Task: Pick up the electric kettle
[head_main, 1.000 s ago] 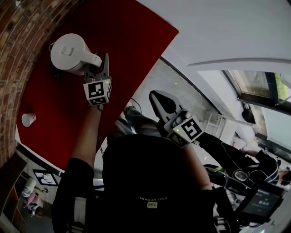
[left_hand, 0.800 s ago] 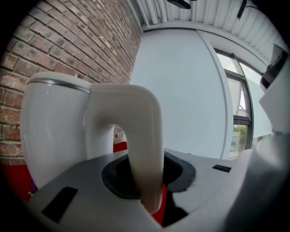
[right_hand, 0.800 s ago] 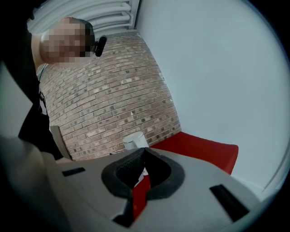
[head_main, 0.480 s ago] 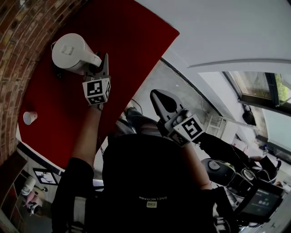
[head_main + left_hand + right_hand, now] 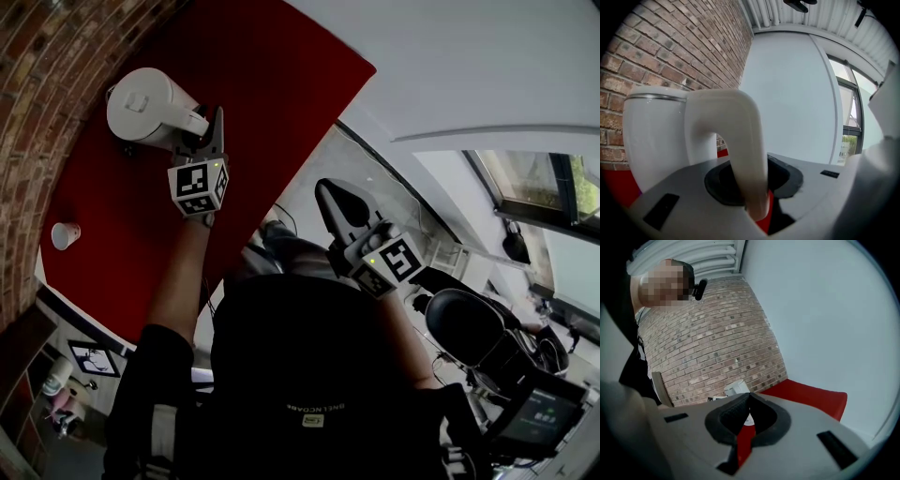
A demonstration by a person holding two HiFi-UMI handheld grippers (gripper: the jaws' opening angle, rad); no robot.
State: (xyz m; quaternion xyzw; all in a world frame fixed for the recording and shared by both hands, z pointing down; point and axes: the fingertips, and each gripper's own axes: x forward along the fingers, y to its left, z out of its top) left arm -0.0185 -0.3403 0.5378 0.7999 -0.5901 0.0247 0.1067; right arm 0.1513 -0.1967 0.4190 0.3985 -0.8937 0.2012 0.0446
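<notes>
Since a second ago the electric kettle (image 5: pixel 145 105) shows more of its side in the head view. The left gripper (image 5: pixel 208 129) has just been easing its fingers slightly wider, with the kettle's white handle (image 5: pixel 740 136) between them. The fingers stand about half open and clamp that handle, which drops down through the dark pads; a sliver of red shows at its 4 o'clock side. The kettle is at 10 o'clock in the head view, at the end of the red counter (image 5: pixel 262 84) by the brick wall (image 5: pixel 37 112), with a paper cup (image 5: pixel 65 234) well apart at its 7 o'clock. The right gripper (image 5: pixel 328 195) hangs at 4 o'clock from the left one, beyond the counter's edge, its fingers closed tip to tip on nothing.
</notes>
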